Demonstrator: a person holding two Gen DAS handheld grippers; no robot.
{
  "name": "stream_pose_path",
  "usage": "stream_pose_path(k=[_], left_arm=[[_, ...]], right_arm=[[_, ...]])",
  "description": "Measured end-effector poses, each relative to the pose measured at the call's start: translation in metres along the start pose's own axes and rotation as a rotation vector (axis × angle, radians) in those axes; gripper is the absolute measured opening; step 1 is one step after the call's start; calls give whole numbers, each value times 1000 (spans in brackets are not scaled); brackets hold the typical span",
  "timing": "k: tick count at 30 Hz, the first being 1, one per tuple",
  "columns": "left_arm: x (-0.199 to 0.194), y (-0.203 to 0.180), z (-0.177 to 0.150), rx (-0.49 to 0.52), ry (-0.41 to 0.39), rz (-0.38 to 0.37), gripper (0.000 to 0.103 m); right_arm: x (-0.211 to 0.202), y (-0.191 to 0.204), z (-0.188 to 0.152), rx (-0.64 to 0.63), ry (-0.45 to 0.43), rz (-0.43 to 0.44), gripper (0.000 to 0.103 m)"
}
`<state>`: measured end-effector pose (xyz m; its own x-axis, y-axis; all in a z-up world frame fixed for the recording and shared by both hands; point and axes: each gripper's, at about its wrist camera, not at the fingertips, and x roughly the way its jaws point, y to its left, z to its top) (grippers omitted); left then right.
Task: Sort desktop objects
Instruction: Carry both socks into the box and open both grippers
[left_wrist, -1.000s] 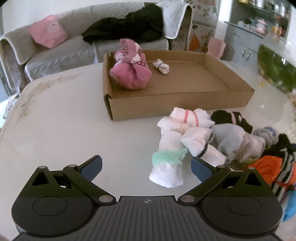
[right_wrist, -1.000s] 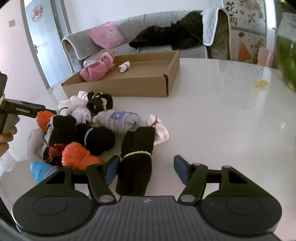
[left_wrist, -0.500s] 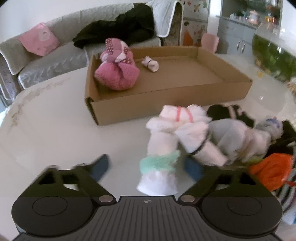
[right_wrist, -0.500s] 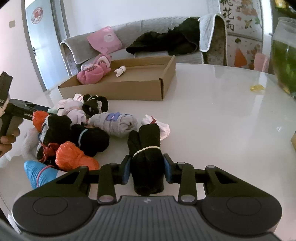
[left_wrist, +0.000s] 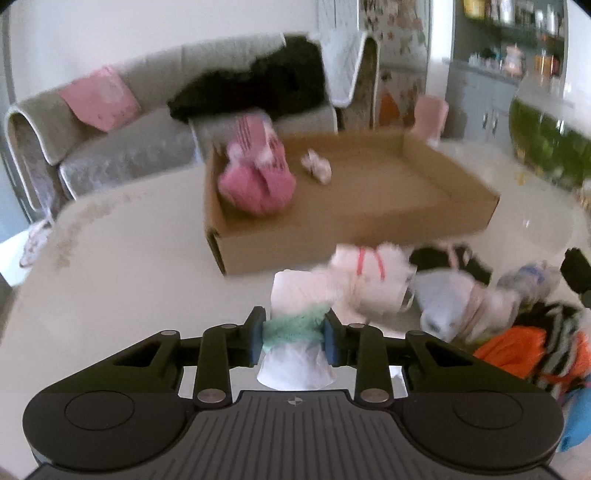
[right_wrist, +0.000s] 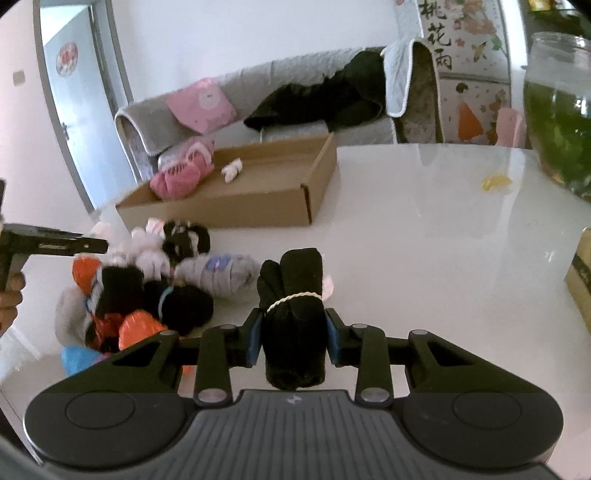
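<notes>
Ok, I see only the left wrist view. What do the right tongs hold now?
Observer: The right tongs have just been closing and are shut on a black sock roll tied with a white band.
Operator: Is something on the table at its far right?
Observer: Yes, a brown box shows at the right edge.
Operator: And at the left?
Observer: A hand there holds a black handle.

At your twelve o'clock a grey sofa stands against the white wall, with a pink cushion and dark clothing on it. At ten o'clock is a door; daylight glares off the white table.
</notes>
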<state>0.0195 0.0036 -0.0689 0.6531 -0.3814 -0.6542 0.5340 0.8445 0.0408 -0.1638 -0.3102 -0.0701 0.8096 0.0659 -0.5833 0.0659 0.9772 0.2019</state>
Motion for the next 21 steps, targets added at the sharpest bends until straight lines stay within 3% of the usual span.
stream_pose_path(k=[6,10,15,21], left_arm=[[-44,7,27,-67,-140,-16,39],[-52,6,54,-101,-182,-39,39],[-35,-4,91,-96,-178,-34,39],[13,-13,126,-137,-140,-95,39]], right_arm=[[-14,-11,32,12,-59,-12,31],[-10,-14,63,40,-114,6,31],[17,-3,97,23,-137,32,31],[50,16,129,-44,-139,68,31]])
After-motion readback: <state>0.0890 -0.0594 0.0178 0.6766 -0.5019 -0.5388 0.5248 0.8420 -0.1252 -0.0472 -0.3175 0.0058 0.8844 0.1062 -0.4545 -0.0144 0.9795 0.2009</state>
